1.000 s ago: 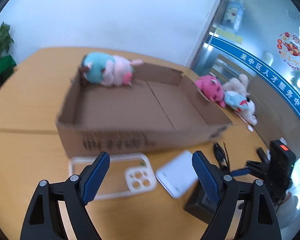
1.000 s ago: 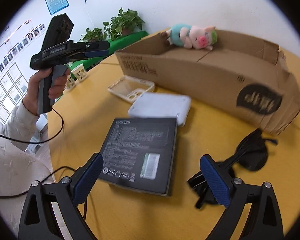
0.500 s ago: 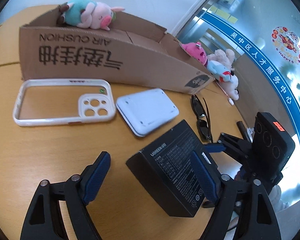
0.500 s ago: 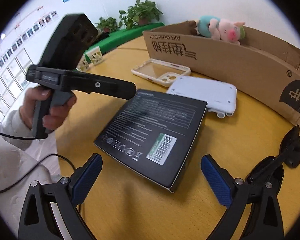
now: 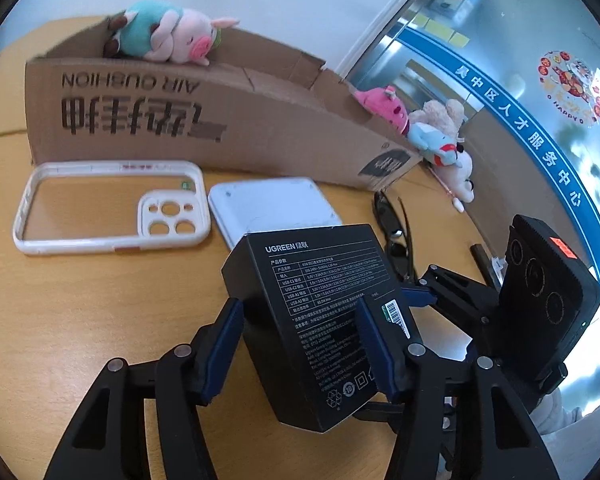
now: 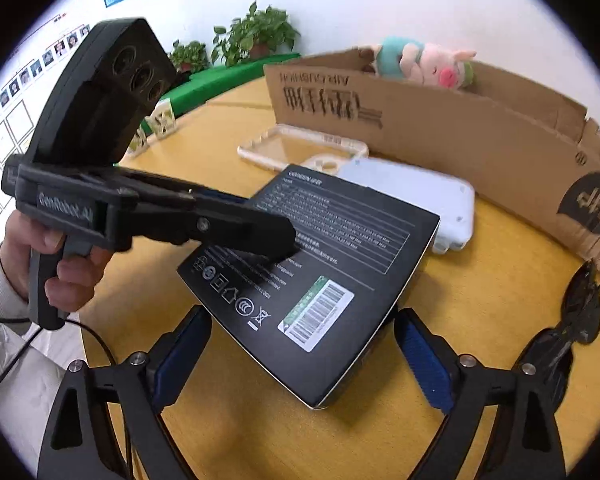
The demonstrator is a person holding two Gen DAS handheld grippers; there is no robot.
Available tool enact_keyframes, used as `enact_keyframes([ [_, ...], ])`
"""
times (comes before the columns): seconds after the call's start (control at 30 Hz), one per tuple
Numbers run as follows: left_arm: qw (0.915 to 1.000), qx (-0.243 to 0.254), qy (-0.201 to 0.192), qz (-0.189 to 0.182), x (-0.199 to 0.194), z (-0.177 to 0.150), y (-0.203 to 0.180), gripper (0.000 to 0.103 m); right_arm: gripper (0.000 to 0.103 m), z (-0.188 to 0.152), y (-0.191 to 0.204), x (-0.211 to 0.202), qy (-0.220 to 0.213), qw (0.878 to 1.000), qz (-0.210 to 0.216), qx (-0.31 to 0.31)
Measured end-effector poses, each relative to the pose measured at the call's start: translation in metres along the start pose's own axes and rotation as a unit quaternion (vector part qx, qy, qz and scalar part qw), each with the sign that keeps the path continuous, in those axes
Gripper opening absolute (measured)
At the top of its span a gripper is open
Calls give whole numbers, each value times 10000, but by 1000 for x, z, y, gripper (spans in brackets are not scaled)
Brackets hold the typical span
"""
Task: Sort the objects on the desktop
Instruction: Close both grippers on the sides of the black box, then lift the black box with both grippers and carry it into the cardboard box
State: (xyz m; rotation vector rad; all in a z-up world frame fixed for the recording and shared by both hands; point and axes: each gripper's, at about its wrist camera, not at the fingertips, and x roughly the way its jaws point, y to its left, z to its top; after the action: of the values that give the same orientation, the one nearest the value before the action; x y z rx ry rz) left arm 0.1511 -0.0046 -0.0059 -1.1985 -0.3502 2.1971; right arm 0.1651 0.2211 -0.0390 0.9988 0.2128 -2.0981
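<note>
A black UGREEN box (image 5: 320, 320) lies on the wooden table, also in the right wrist view (image 6: 316, 264). My left gripper (image 5: 300, 348) has its fingers on both sides of the box, closed against it; it also shows from the side in the right wrist view (image 6: 276, 236). My right gripper (image 6: 300, 356) is open and empty, just short of the box's near corner. A white phone case (image 5: 112, 208), a white flat device (image 5: 272, 208) and black sunglasses (image 5: 392, 228) lie by the cardboard box (image 5: 220, 120), which holds a pig plush (image 5: 168, 36).
Several plush toys (image 5: 420, 128) lie past the carton's right end. The right gripper's body (image 5: 540, 300) is close on the right. Sunglasses (image 6: 580, 308) lie right of my right gripper. Green plants (image 6: 256, 36) stand beyond the table's far edge.
My left gripper came down and forward from the carton to the black box and closed on it. My right gripper moved slightly closer to the box.
</note>
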Motion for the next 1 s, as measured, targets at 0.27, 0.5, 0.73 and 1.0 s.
enact_keyframes([
  [0.27,9983,442,-381,-34,-23,39,-26,41,89,53,-7,-45,-766,9938,-681,-423],
  [0.5,9967,593,-560,33,-23,66,-30,40,88,73,-27,-41,-720,9941,-774,-234],
  [0.73,9952,560,-806,8,-28,89,-31,40,88,92,-39,-47,-956,9917,-854,-117],
  [1.0,9860,877,-1412,155,-46,154,-43,40,88,144,-56,-56,-1340,9850,-1075,-174],
])
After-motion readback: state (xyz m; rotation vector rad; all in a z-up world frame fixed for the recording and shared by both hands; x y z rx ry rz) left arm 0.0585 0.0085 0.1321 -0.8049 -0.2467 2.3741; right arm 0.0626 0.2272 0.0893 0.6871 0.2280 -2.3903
